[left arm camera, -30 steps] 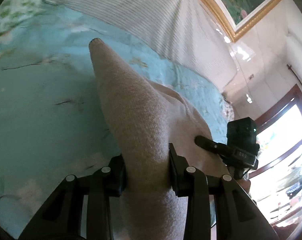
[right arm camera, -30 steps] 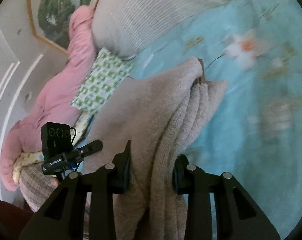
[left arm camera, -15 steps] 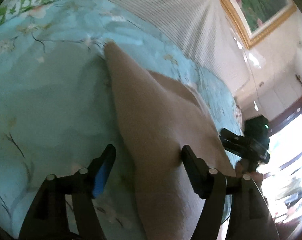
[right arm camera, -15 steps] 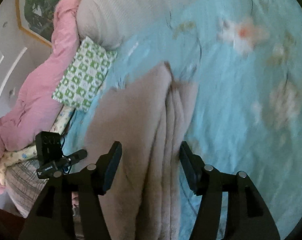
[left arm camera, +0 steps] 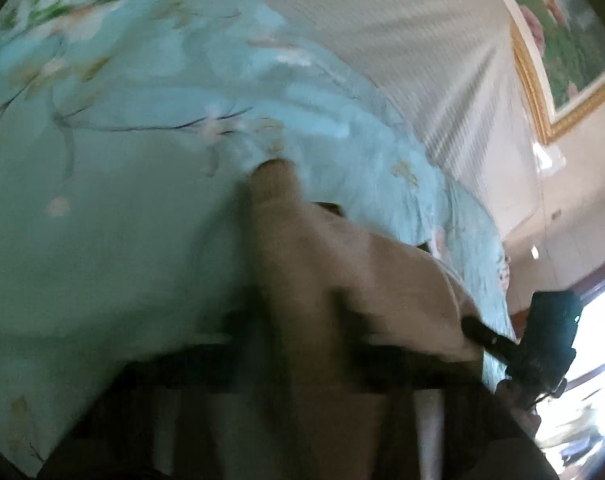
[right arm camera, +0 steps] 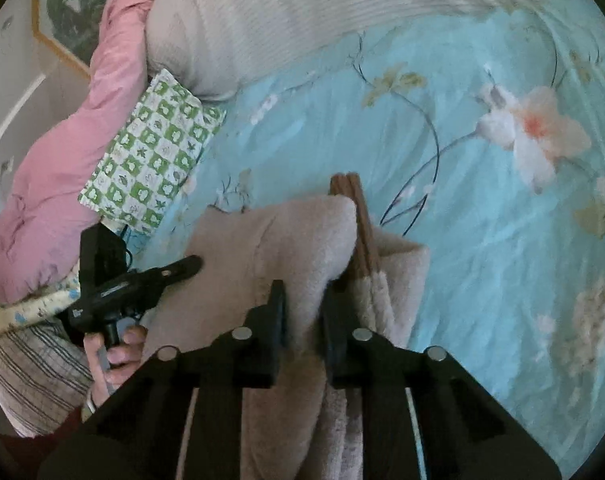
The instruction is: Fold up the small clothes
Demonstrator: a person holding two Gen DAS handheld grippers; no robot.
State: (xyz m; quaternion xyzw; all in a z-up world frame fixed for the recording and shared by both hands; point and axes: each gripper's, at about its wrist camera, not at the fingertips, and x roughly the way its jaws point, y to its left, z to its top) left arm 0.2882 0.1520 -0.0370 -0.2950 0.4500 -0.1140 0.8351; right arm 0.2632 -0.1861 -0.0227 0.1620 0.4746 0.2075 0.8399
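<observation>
A beige fleece garment [right arm camera: 286, 236] lies partly folded on the light blue floral bedspread [right arm camera: 482, 240], with a brown inner edge [right arm camera: 362, 220] showing at its far end. My right gripper [right arm camera: 304, 300] is shut on a fold of the garment. In the left wrist view the garment [left arm camera: 342, 264] runs away from the camera and the frame is badly blurred. My left gripper [left arm camera: 302, 320] looks closed on the cloth, but the blur hides its jaws. The other gripper shows at each view's edge, the right one in the left wrist view [left arm camera: 542, 344] and the left one in the right wrist view [right arm camera: 114, 280].
A green-and-white checked pillow [right arm camera: 154, 152], a pink quilt [right arm camera: 62, 152] and a striped beige cushion [right arm camera: 302, 12] lie along the bed's head. A gold-framed painting [left arm camera: 558, 40] hangs on the wall. A bright window [left arm camera: 598, 336] is at the right.
Both grippers opened half a second ago. The right one has shut again on a fold of the garment. The left one has moved fast over the cloth and is blurred.
</observation>
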